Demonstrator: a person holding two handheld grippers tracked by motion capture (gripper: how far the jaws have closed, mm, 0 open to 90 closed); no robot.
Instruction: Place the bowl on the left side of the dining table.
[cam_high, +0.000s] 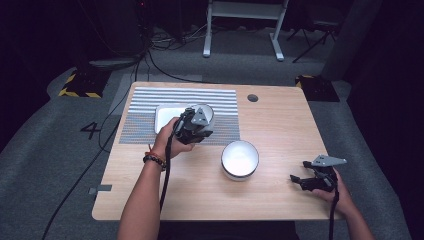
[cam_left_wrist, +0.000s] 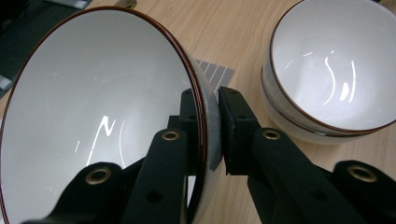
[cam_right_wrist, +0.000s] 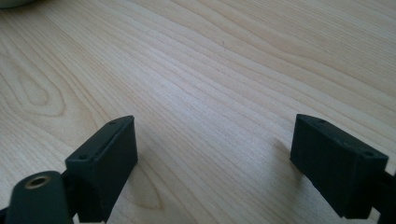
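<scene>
Pinching the wall of a white bowl with a brown rim (cam_left_wrist: 93, 112), the left gripper (cam_left_wrist: 212, 126) has one jaw inside and one outside, both pads pressed on the rim; seen from the high view this bowl is tilted over the near edge of the striped mat (cam_high: 220, 100), just in front of a white rectangular tray (cam_high: 165, 116); a second white bowl (cam_high: 240, 159) sits upright on the wooden table (cam_high: 280, 125), near and to the right of the held one, apart from it; farther right, near the table's near edge, the right gripper (cam_high: 298, 181) rests low over bare wood, jaws spread wide with nothing between them.
</scene>
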